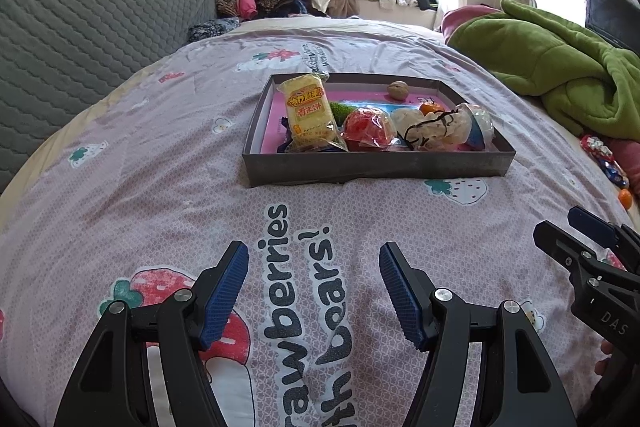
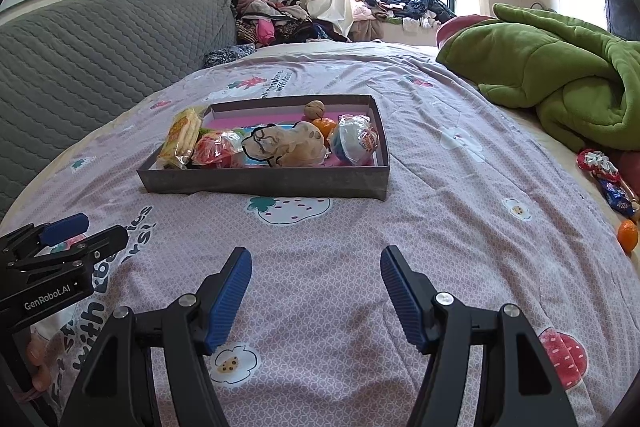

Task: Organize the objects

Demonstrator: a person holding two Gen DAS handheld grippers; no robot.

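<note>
Well ahead of both spread, empty fingers (image 1: 240,291): snack-filled box (image 1: 376,167) on bedspread (image 2: 440,227).

A shallow grey box (image 2: 276,183) sits on the pink strawberry-print bedspread (image 2: 440,211). Inside it, a yellow snack packet (image 2: 180,139) leans at the left end, a walnut (image 2: 314,110) lies by the far wall, and a small orange (image 2: 324,126) rests just before the walnut. Nearer than the box, the right gripper (image 2: 316,291) hovers with jaws spread wide. Left of it, the left gripper (image 2: 80,231) shows. Far right of the box, another orange (image 2: 627,235) lies on the bedspread.

The shallow grey cardboard box (image 1: 376,165) holds one brown walnut (image 1: 397,90), one yellow wrapped cake (image 1: 308,115) and one small orange tangerine (image 1: 431,107); another tangerine (image 2: 627,231) lies well right of it.
</note>
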